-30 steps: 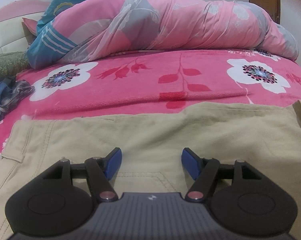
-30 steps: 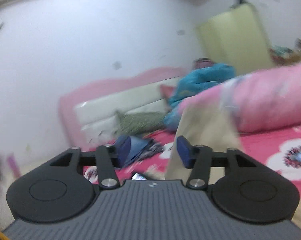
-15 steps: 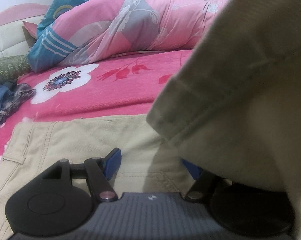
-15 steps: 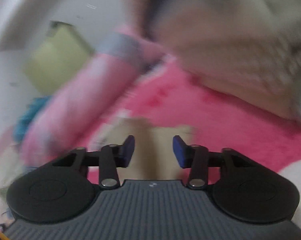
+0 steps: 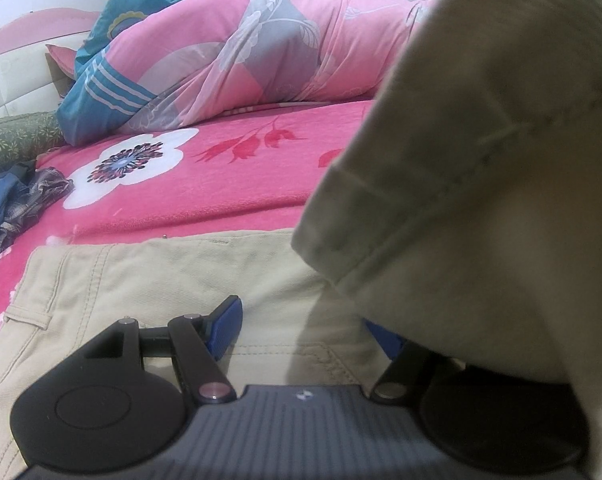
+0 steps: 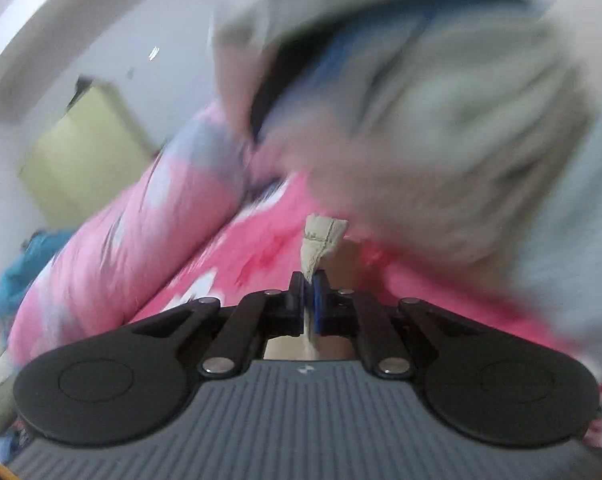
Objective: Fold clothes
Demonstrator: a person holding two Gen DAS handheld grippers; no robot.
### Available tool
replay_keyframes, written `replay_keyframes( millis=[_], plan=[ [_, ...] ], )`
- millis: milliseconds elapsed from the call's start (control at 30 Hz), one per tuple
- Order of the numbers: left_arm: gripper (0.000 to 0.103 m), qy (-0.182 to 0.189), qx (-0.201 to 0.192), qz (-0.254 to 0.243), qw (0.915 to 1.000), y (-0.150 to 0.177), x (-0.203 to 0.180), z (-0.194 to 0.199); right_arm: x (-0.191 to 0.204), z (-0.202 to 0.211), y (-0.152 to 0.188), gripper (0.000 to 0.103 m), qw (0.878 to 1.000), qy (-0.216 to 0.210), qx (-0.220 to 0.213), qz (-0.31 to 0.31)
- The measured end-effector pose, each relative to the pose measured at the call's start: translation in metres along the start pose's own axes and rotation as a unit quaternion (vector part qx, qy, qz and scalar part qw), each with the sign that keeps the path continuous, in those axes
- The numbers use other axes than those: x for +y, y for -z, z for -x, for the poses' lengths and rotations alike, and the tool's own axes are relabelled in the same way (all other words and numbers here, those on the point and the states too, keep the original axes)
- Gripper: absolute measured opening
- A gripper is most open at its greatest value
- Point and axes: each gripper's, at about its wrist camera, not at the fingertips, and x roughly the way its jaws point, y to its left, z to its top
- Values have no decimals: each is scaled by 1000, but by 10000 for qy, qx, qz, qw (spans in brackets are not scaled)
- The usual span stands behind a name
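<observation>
Khaki trousers (image 5: pixel 149 280) lie flat on the pink flowered bedsheet (image 5: pixel 221 184), waistband and belt loop toward the left. My left gripper (image 5: pixel 305 332) hovers open just above them with nothing between its jaws. Its left blue pad (image 5: pixel 225 328) shows, while the right one is mostly hidden behind a lifted trouser leg (image 5: pixel 481 200) that hangs in from the right. In the right wrist view my right gripper (image 6: pixel 309 298) is shut on the stitched khaki hem (image 6: pixel 323 236). A blurred grey-beige mass (image 6: pixel 441 140) fills the upper right there.
A rolled pink quilt (image 5: pixel 285 52) and a teal blanket (image 5: pixel 113 92) lie across the far side of the bed. A green pillow (image 5: pixel 17 140) and a heap of blue and plaid clothes (image 5: pixel 17 204) sit at the left. A yellow-green wardrobe (image 6: pixel 81 152) stands behind.
A trouser leg has swung in from the right and now covers the left gripper's right finger. The right gripper rolled, dropped toward the bed and closed on the hem. The left gripper stayed still.
</observation>
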Motion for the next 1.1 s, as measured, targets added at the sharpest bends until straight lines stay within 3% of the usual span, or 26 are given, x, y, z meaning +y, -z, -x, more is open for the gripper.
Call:
replay_keyframes(
  millis=[133,300,467,600,700,800,900,967,1067,1100],
  plan=[
    [70,7,-9,10,10000,1,-2,2,-37,26,12,3,9963,847,68,-105],
    [70,17,-12,20,10000,2,-2,3,-69,34,28,2,9916,1099,176,-655],
    [70,36,-21,42,10000,3,-2,4,-74,37,26,6,9912,1230,328,-375],
    [70,44,-28,40,10000,3,-2,5,-45,65,19,14,9876,1516,-214,340],
    [70,42,-27,36,10000,3,-2,4,-21,73,14,16,9828,1489,-564,932],
    [70,36,-24,32,10000,2,-1,4,4,52,11,16,9833,1019,-261,1484],
    [70,27,-24,30,10000,2,0,3,24,2,10,15,9785,746,450,1871],
    [70,24,-23,28,10000,2,0,3,28,-37,11,15,9705,846,830,2100],
    [70,25,-22,28,10000,2,0,3,17,-101,15,13,9490,1474,1290,2469],
    [70,23,-24,32,10000,2,-1,3,13,-120,18,2,9392,1680,1393,2650]
  ],
)
